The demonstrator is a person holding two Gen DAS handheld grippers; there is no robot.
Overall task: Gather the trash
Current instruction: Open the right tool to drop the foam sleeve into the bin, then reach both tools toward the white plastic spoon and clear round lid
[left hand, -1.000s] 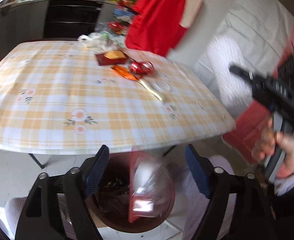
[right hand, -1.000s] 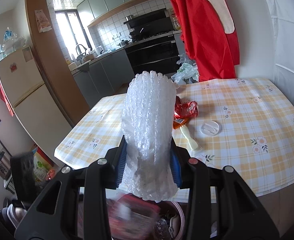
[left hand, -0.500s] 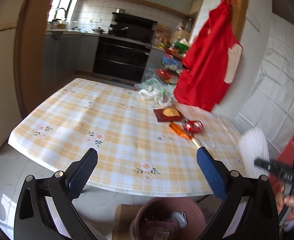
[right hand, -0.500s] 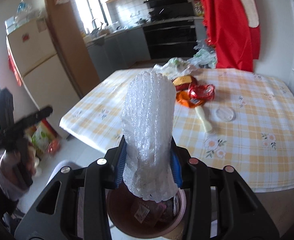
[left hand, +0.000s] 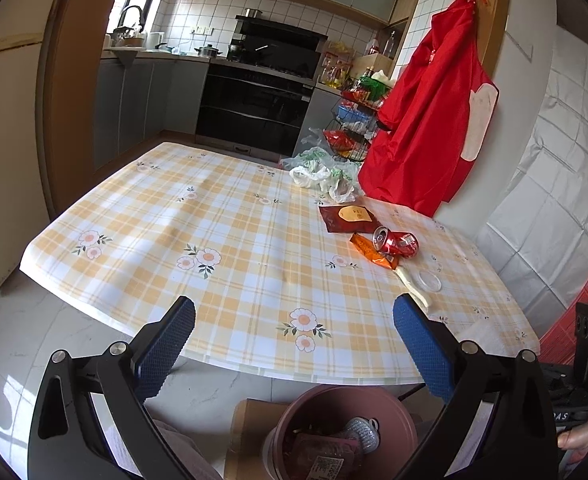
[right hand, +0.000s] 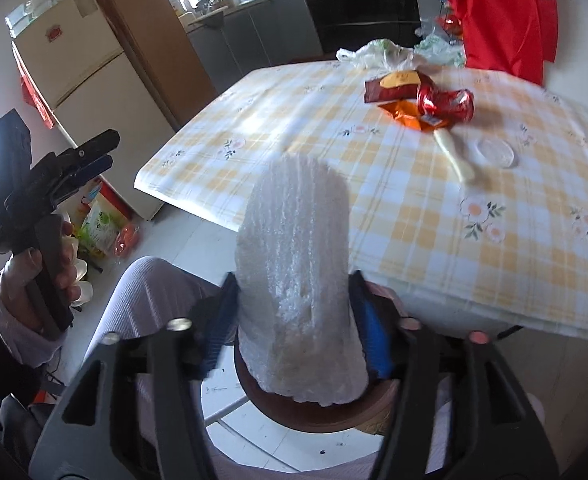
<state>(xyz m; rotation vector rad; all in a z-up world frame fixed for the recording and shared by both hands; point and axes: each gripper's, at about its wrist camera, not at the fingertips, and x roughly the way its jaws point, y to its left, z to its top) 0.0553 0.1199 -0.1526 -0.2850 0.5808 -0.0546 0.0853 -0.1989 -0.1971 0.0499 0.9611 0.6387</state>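
Your right gripper (right hand: 294,320) is clenching a roll of white bubble wrap (right hand: 298,276), holding it upright directly over the brown trash bin (right hand: 318,412) that is sitting on the floor just off the table's (left hand: 222,240) near edge. Your left gripper (left hand: 294,344) is gaping wide with nothing between its pads, hovering above that same bin (left hand: 346,420), while a crushed red can (left hand: 396,242), snack wrappers (left hand: 348,218) and a clear lid (left hand: 429,280) are lying on the table's far side

L gripper (left hand: 294,336) open, above bin (left hand: 342,432)

red apron (left hand: 426,128) hanging | oven (left hand: 254,108) | fridge (right hand: 82,64)
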